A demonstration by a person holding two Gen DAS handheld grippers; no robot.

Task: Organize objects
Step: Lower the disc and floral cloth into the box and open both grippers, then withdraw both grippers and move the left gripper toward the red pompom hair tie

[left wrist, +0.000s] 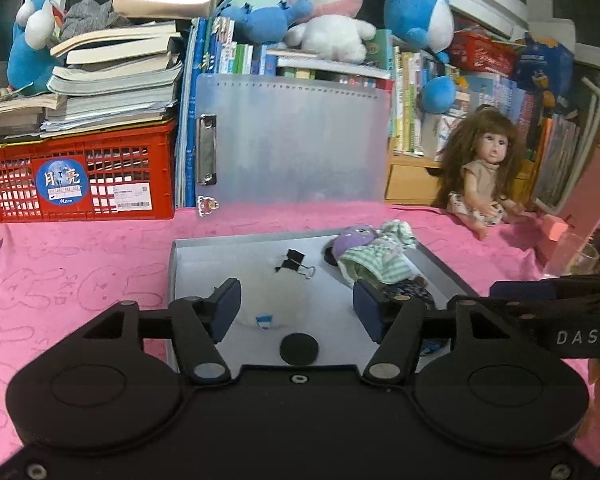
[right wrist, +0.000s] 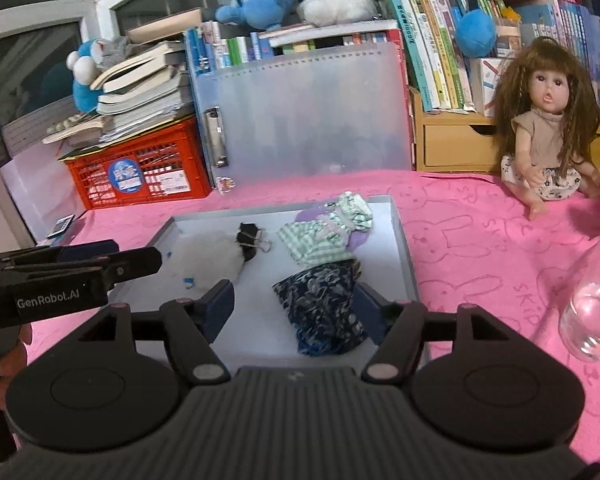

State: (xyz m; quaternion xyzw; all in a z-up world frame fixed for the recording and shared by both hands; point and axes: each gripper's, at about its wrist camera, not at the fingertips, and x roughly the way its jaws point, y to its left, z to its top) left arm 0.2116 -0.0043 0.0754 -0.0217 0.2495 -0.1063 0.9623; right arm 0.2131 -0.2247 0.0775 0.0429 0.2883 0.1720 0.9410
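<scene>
One grey tray [right wrist: 404,248], one binder clip [right wrist: 252,236], perhaps two cloths

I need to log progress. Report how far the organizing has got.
Done: fluffy white pompom, binder clip, doll clothes and floral cloth lie in the grey tray. In hand: nothing; left tongs and right tongs are open. Left: the doll and glass stand outside.

Indoor lighting is looking kinda dim and cool in both views, colours washing out a bit. Fisheye is bending the bookshelf [left wrist: 420,92] edges hard, corners are going dark, and fine detail is staying soft.
</scene>
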